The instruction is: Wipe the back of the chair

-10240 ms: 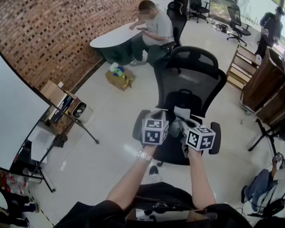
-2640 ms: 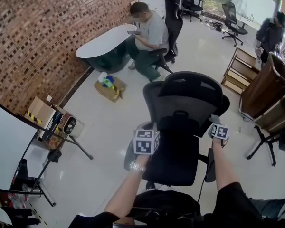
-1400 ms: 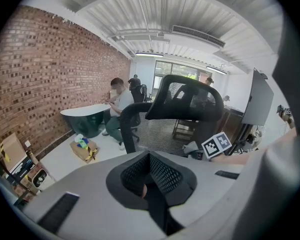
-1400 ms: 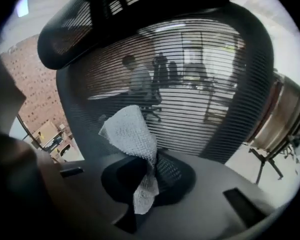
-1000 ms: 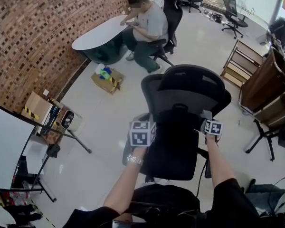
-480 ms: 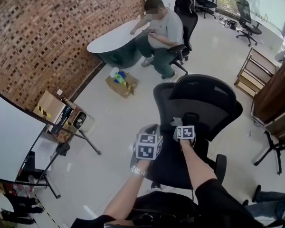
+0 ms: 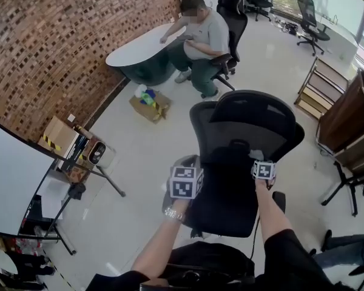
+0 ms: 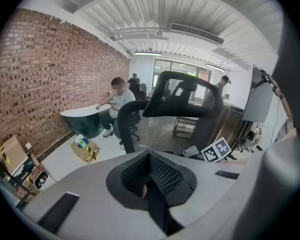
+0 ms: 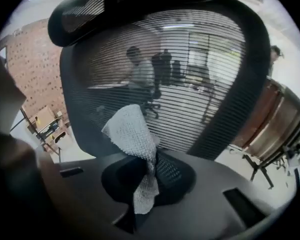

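While the head view is showing the left gripper (image 7: 186, 176) and right gripper (image 7: 262, 166) hanging at the back of the chair (image 7: 250, 125), the left gripper view is showing jaws pressed together, empty, and the right gripper view is showing jaws pinching a white cloth (image 9: 133, 133) just before its mesh.

A pale, glossy floor (image 7: 139, 156) is carrying everything here. The black mesh chair (image 7: 249, 123) is standing on it near the middle. An open cardboard box (image 7: 150, 103) with colourful items is sitting between that chair and a rounded worktop (image 7: 136, 46), which is standing against the brick wall. Nearer, a tripod stand (image 7: 79, 190) is spreading its legs beside some boxes (image 7: 59, 135) at the wall's foot. A low wooden shelf unit (image 7: 318, 86) is resting at the right, well apart from another office chair (image 7: 308, 26).
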Demonstrator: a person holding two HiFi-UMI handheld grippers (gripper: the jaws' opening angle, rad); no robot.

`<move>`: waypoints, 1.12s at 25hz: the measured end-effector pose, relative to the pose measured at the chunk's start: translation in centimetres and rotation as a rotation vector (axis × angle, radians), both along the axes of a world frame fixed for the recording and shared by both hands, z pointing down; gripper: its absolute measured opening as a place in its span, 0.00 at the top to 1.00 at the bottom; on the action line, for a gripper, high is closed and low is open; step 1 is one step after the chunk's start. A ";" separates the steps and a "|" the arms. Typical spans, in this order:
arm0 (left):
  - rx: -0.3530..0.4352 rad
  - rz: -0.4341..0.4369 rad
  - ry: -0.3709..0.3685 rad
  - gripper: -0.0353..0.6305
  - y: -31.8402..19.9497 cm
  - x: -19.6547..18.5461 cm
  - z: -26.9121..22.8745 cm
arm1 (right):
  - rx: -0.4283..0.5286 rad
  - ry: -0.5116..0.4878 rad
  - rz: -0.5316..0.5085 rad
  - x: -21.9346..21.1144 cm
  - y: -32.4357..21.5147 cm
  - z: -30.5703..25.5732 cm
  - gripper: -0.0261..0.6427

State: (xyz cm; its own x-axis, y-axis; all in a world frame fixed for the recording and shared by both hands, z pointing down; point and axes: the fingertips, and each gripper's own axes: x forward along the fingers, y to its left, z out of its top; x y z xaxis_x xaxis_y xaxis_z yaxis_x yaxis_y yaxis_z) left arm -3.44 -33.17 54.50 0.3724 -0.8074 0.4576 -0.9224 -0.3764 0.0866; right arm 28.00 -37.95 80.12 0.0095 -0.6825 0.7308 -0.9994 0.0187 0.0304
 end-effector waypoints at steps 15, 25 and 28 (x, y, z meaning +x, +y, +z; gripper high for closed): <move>0.054 0.098 0.010 0.94 1.5 7.1 -2.1 | 0.083 -0.180 0.180 8.2 8.2 -10.3 0.92; 0.128 0.068 -0.015 0.94 3.9 8.2 -4.1 | 0.239 -0.219 -0.212 -14.8 10.2 -25.7 0.92; 0.152 0.059 -0.016 0.94 5.1 8.4 -4.6 | 0.227 -0.211 -0.243 -16.6 11.2 -25.5 0.92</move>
State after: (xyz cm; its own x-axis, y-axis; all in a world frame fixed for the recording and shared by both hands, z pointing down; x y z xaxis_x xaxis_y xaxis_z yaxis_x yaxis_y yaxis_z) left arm 4.95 -28.08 49.90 0.4148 -0.8449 0.3377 -0.8992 -0.4373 0.0103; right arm 11.40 -26.79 54.64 -0.3062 -0.7912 0.5294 -0.9515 0.2716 -0.1445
